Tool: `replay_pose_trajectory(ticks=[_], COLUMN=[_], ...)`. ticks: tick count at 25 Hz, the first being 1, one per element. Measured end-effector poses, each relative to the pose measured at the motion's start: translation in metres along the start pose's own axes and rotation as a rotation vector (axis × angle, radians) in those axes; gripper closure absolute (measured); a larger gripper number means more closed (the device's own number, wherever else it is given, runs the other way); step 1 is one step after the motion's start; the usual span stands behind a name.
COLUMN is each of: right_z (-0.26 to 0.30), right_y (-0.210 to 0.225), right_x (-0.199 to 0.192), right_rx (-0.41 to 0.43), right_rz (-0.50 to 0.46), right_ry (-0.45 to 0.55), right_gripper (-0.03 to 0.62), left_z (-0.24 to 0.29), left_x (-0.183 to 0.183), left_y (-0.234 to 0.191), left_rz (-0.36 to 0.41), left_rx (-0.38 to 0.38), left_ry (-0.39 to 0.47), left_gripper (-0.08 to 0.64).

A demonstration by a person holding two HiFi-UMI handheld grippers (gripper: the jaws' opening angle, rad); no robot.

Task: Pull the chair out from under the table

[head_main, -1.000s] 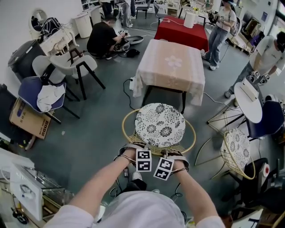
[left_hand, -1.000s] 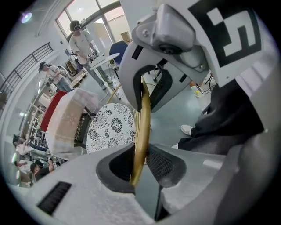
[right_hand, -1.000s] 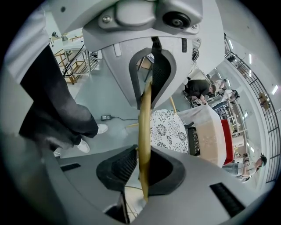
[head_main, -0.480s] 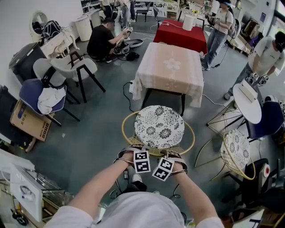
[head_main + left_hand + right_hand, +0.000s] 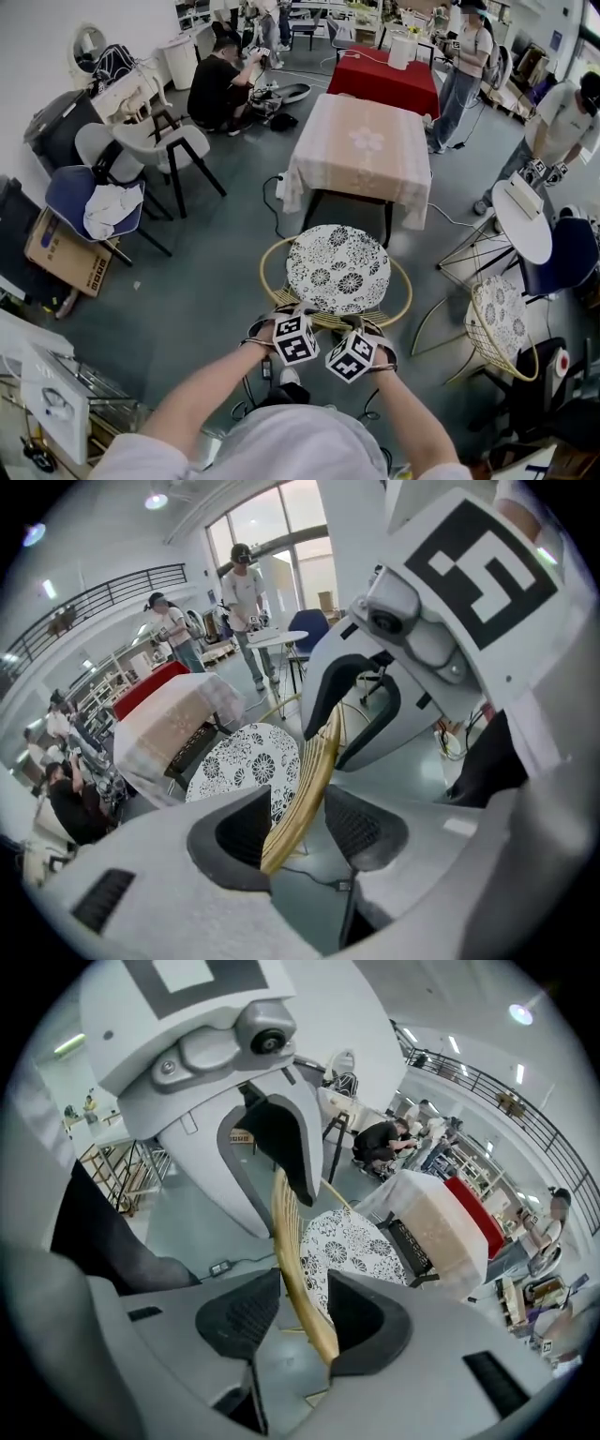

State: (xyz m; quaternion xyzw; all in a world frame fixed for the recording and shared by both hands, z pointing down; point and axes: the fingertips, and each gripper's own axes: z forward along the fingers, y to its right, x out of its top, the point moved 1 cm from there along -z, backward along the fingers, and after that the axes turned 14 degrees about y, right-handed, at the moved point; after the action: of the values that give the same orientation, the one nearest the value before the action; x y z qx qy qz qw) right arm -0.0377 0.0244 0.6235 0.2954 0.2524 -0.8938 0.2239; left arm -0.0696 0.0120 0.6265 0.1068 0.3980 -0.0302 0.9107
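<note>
While the person is standing behind the chair (image 5: 337,270) with both arms stretched forward and down, the left gripper (image 5: 298,822) and the right gripper (image 5: 302,1321) are sitting side by side at the chair's near side, their marker cubes almost touching. Both sets of jaws have just been opening and are now standing apart, each with the chair's rattan rim (image 5: 311,761) running up between its pads. In the left gripper view the rim is lying close against one pad with a clear gap to the other, and the right gripper view is showing the same, so neither gripper is pinching it. The chair is standing on the grey floor (image 5: 202,281) just in front of the near edge of the cloth-draped worktop (image 5: 361,150), its round flower-patterned cushion (image 5: 352,1246) lying out in the open rather than tucked beneath the cloth. A second rattan chair (image 5: 502,323) is standing off to the person's right. Beyond the worktop a red-covered table (image 5: 384,73) is standing, and further back someone in dark clothes (image 5: 217,89) is crouching on the floor.
</note>
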Motion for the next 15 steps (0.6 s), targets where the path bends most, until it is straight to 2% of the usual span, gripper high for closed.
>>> replay_pose_trajectory(ticks=[9, 12, 15], right_z=[-0.030, -0.041, -0.054], right_y=[0.018, 0.027, 0.037], right_x=[0.027, 0.032, 0.042], right_rx=[-0.089, -0.120, -0.171], right_rz=[0.268, 0.360, 0.398], right_ry=[0.147, 0.197, 0.247], right_gripper=[0.449, 0.453, 0.471], left_z=[-0.026, -0.037, -0.047], left_x=[0.041, 0.060, 0.078], left_y=[-0.011, -0.016, -0.016], left_rz=[-0.279, -0.353, -0.408], left_rx=[0.115, 0.146, 0.169], left_ry=[0.232, 0.307, 0.373], left_gripper=[0.388, 0.388, 0.390])
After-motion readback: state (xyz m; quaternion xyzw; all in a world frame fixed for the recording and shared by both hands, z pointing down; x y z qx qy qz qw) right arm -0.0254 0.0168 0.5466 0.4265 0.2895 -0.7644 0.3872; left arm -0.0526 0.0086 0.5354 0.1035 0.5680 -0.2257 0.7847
